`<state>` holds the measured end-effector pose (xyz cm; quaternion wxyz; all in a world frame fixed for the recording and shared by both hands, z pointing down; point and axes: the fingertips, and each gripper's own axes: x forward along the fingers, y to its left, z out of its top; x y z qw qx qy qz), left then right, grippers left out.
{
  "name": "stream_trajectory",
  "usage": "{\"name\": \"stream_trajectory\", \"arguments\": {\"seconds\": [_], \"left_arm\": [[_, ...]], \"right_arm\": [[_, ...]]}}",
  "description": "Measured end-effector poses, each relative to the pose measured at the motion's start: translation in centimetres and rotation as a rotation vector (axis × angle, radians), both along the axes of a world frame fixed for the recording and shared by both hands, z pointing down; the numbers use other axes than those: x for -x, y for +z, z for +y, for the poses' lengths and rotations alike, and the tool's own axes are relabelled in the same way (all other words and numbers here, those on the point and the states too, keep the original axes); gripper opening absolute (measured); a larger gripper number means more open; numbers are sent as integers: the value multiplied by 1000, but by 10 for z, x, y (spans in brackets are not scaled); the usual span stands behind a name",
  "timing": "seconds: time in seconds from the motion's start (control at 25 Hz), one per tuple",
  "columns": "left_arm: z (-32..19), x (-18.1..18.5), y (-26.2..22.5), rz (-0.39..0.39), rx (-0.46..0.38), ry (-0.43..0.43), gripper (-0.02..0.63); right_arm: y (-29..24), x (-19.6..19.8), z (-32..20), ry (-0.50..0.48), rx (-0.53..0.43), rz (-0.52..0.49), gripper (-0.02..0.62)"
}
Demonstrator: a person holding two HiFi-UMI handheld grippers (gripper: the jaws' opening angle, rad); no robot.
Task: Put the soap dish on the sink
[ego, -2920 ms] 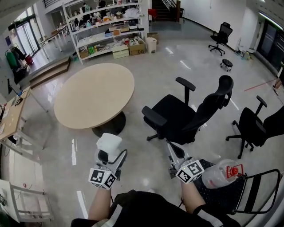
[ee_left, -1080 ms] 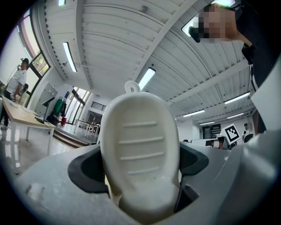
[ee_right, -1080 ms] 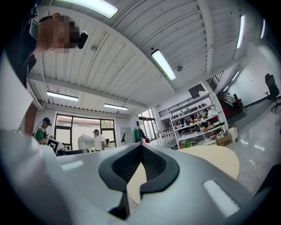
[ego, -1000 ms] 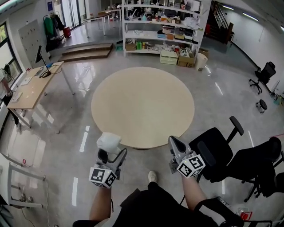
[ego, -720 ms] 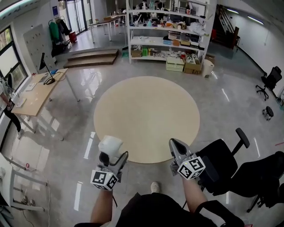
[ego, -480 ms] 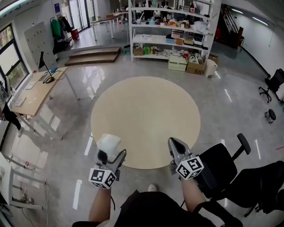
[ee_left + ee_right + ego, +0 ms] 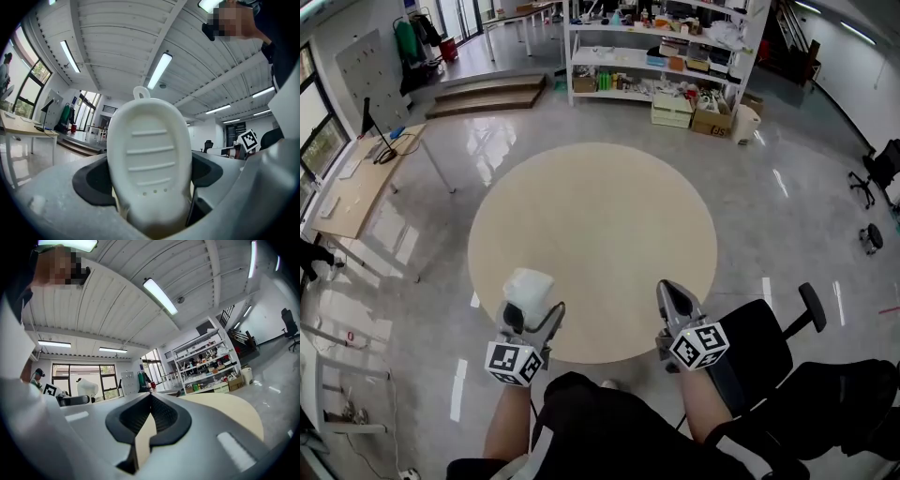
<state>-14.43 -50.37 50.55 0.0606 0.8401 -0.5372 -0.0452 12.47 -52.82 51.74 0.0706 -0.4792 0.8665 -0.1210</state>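
My left gripper (image 7: 532, 315) is shut on a white oval soap dish (image 7: 530, 290), which stands upright out of the jaws over the near edge of a round table. In the left gripper view the soap dish (image 7: 150, 154) fills the middle, showing its ribbed face and small top loop, clamped between the dark pads (image 7: 93, 180). My right gripper (image 7: 671, 298) is shut with nothing in it; in the right gripper view its jaws meet at the tips (image 7: 150, 397). No sink shows in any view.
A round beige table (image 7: 592, 225) stands just ahead. A black office chair (image 7: 764, 345) is close at the right, and more chairs (image 7: 877, 173) stand farther right. Stocked white shelves (image 7: 661, 42) line the back; a wooden desk (image 7: 356, 178) is at the left.
The view has swung from the office chairs to the round table, which now lies straight ahead and closer. Both grippers keep the same pose, the left still holding the soap dish.
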Motion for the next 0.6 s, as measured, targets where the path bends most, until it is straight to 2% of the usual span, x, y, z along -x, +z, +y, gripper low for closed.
{"name": "stream_trajectory", "arguments": {"seconds": [0.28, 0.6], "left_arm": [[-37, 10, 48, -46, 133, 2, 460], [-90, 15, 126, -150, 349, 45, 460]], "right_arm": [[39, 11, -33, 18, 91, 19, 6], [98, 32, -63, 30, 225, 58, 6]]}}
